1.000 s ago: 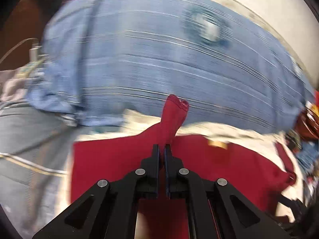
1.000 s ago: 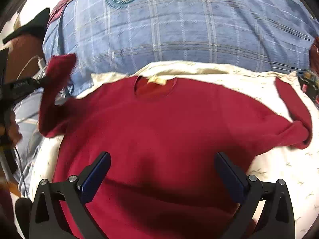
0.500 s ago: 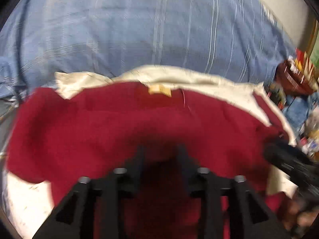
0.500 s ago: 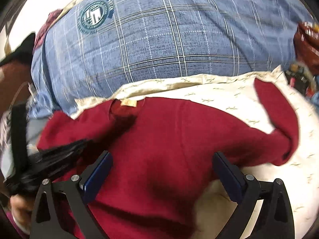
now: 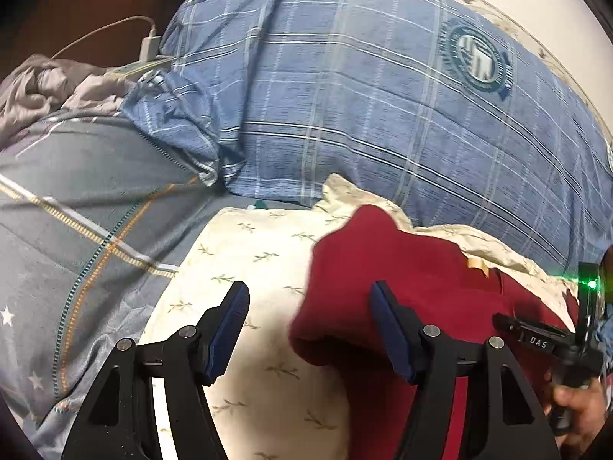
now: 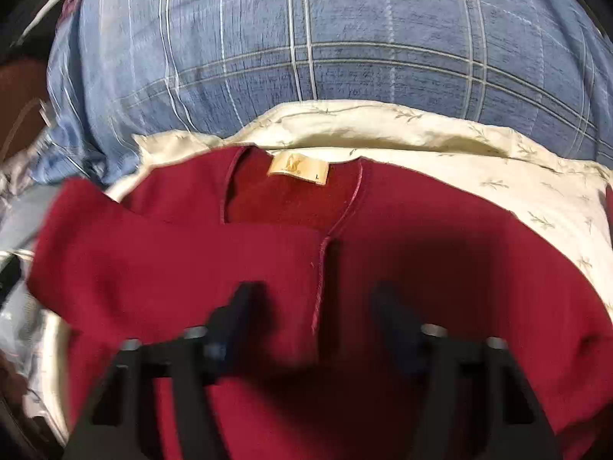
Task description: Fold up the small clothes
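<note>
A dark red sweater (image 6: 440,268) lies flat on a cream leaf-print pillow (image 5: 245,253), its tan neck label (image 6: 299,168) facing up. One sleeve is folded across the chest, and its cuff edge (image 6: 320,287) ends at the middle. My right gripper (image 6: 312,314) hovers over that cuff edge with its jaws closing; the pads are apart and blurred. My left gripper (image 5: 308,322) is at the sweater's left folded edge (image 5: 337,306) with its jaws opening. The fabric there lies loose near the right pad and nothing is pinched.
A blue plaid duvet (image 5: 364,96) with a round crest (image 5: 475,57) rises behind the pillow. A grey striped blanket (image 5: 76,211) lies to the left, with a white charger and cable (image 5: 147,44) beyond. A person's hand (image 5: 578,406) holds the other tool at the right edge.
The left gripper let go of the raised sleeve, which now lies folded across the chest, then swung left and opened. The right gripper's jaws narrowed and it moved closer to the collar.
</note>
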Demonstrator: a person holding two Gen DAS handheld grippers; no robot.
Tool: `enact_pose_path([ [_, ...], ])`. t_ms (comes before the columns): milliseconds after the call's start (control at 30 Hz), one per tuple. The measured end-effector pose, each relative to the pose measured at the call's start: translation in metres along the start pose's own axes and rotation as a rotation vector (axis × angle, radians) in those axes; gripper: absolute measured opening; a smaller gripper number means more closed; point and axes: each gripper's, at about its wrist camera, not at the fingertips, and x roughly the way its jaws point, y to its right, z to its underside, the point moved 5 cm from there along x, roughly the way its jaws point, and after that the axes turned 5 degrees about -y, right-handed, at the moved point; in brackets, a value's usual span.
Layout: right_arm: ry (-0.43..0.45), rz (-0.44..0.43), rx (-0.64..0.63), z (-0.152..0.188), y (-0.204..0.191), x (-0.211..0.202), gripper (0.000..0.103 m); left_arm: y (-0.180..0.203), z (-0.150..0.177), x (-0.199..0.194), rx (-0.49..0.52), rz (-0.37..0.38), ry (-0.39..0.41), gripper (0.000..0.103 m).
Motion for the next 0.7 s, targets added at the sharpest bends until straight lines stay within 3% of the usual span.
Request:
enact_pose_path([
  [33, -0.002, -0.011, 0.001, -0.001, -0.001, -0.002, 0.007, -0.002, -0.004, 0.006, 0.001, -0.009, 0.005, 0.064],
  [133, 0.063, -0.052, 0.033, -0.004, 0.006, -0.028, 0.005, 0.004, -0.001, -0.001, -0.005, -0.016, 0.026, 0.065],
  [267, 0.174, 0.06, 0.079, 0.001, 0.049, -0.079, 0.005, 0.01, 0.004, -0.011, 0.0, -0.011, 0.039, 0.065],
  [333, 0.167, 0.109, 0.123, 0.002, 0.073, -0.086, 0.005, 0.013, 0.026, -0.035, 0.014, -0.018, 0.04, 0.065],
  [433, 0.081, 0.166, 0.159, 0.015, 0.099, -0.066, 0.006, 0.027, 0.036, -0.032, 0.042, -0.005, 0.006, 0.065],
  [533, 0.022, 0.221, 0.17, 0.023, 0.107, -0.054, 0.015, 0.041, 0.043, -0.026, 0.091, -0.002, -0.017, 0.065],
  [567, 0.038, 0.215, 0.178, 0.024, 0.109, -0.059, 0.019, 0.045, 0.044, -0.025, 0.108, -0.006, -0.02, 0.065],
  [633, 0.121, 0.216, 0.191, 0.021, 0.104, -0.079, 0.047, 0.05, 0.047, -0.018, 0.138, -0.024, -0.032, 0.065],
  [700, 0.167, 0.171, 0.14, 0.015, 0.079, -0.089, 0.051, 0.052, 0.048, -0.007, 0.156, -0.056, -0.064, 0.065],
])
